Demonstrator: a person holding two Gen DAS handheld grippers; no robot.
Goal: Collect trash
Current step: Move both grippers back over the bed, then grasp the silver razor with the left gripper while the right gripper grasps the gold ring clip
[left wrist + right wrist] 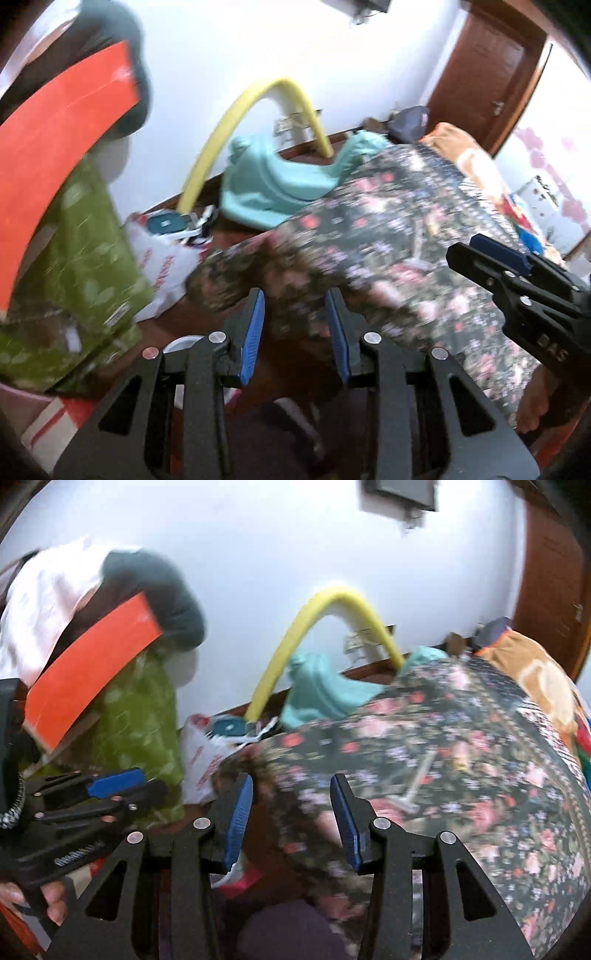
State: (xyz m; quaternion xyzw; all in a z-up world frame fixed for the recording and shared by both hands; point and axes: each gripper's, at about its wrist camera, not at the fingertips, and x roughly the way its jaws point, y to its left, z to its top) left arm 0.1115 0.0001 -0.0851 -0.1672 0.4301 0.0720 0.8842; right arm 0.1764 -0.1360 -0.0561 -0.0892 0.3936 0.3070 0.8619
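Note:
A crumpled white plastic bag (166, 266) (201, 764) with red print lies on the floor between a green box and the bed. A thin pale stick-like item (417, 779) rests on the floral bedspread. My left gripper (295, 299) hovers over the bed's corner, open, with nothing between its blue pads. My right gripper (291, 781) is also open and empty, raised over the same corner. Each gripper shows in the other's view: the right one (480, 254) at the right edge, the left one (122, 782) at the left. Both views are blurred.
A bed with a floral spread (388, 240) (443, 757) fills the right. At left stand a green patterned box (81, 258) and a red-orange card (55, 140). A yellow foam tube (236, 118), a teal plastic toy (266, 184) and a brown door (487, 74) line the white wall.

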